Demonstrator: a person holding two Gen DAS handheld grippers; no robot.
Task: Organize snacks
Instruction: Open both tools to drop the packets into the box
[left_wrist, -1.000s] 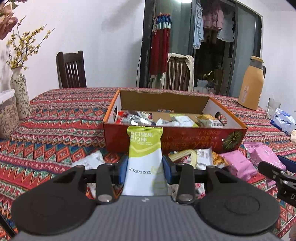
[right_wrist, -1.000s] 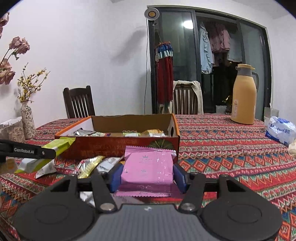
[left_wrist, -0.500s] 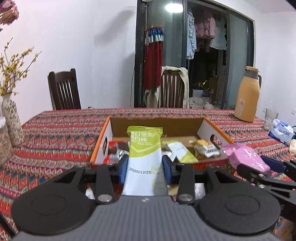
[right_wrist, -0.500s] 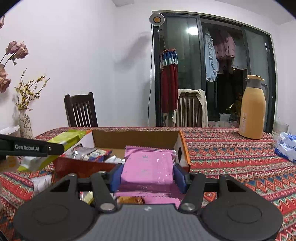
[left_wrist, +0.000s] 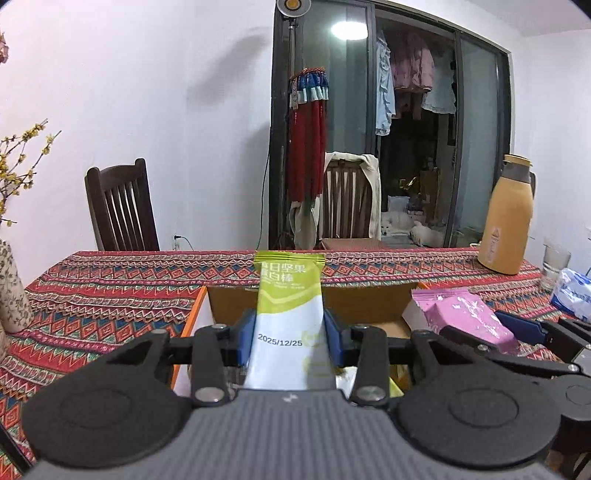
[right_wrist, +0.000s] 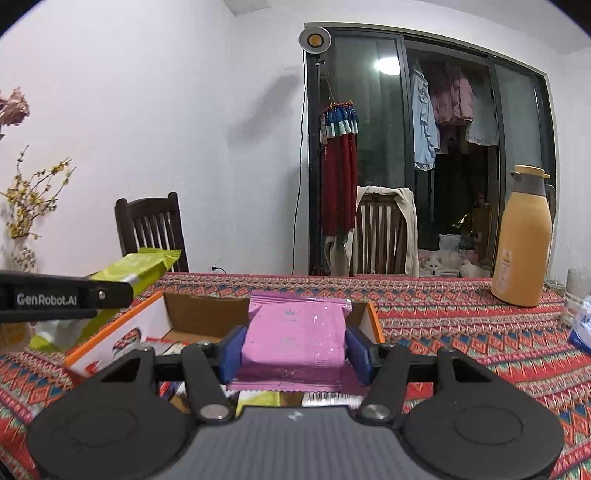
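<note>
A white-walled room with dark sliding glass doors lay behind a table covered in a red patterned tablecloth (left_wrist: 110, 288), with a dark wooden chair (left_wrist: 122, 210) at its far edge and a tan thermos jug (right_wrist: 524, 240) standing to the right. An open cardboard box (right_wrist: 207, 314) with orange edges sat on the cloth in front of you.

Your left gripper (left_wrist: 289, 338) was clamped on a green-and-white nut bar packet (left_wrist: 288, 314), dated 2025/12/25, its blue pads pressing both long edges; the packet stood upright between them, held over the near left part of the box. In the right wrist view the same packet (right_wrist: 144, 267) slanted out from the left gripper's arm above the box's left wall.

Your right gripper (right_wrist: 293, 349) was closed on a pink snack packet (right_wrist: 295, 339), pads against its two sides, holding it flat above the box's right end. In the left wrist view that pink packet (left_wrist: 461, 314) sat near the box's right wall. A few wrappers (right_wrist: 258, 398) showed inside the box beneath it, too hidden to identify.
</note>
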